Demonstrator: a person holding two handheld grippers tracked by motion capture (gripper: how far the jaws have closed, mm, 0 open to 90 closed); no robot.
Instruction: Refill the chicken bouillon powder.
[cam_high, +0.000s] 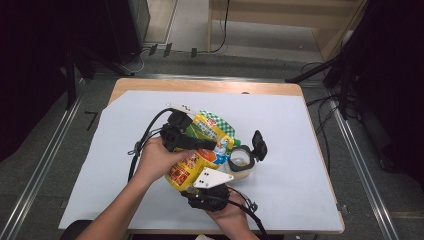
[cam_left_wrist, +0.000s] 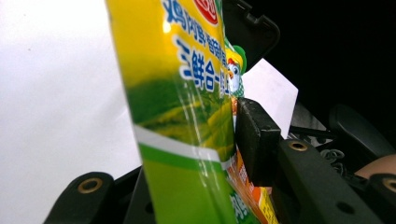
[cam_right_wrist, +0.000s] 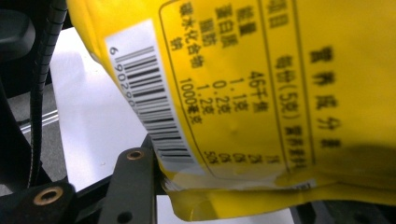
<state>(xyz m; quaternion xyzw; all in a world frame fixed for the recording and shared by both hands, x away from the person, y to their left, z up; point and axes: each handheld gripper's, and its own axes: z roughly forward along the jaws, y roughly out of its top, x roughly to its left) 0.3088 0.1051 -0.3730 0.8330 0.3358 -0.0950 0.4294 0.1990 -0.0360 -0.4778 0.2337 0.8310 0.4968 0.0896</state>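
left tool (cam_high: 200, 144) and right tool (cam_high: 200, 186) each clamped, forearms reaching in from below

**Chinese print and a barcode on the yellow pouch**

The yellow-green pouch (cam_left_wrist: 187, 116) carries white characters on its front, among them "三鲜合一" beneath a line beginning "鸡". Its yellow back (cam_right_wrist: 261, 93) bears a nutrition table with "每份(5克)", "46千焦", "1.1克", "0.2克", "1.2克" and "1000毫克". Beside that table, a white barcode label (cam_right_wrist: 147, 100) starts with the digits "6 9029". The smaller print is too blurred to read.
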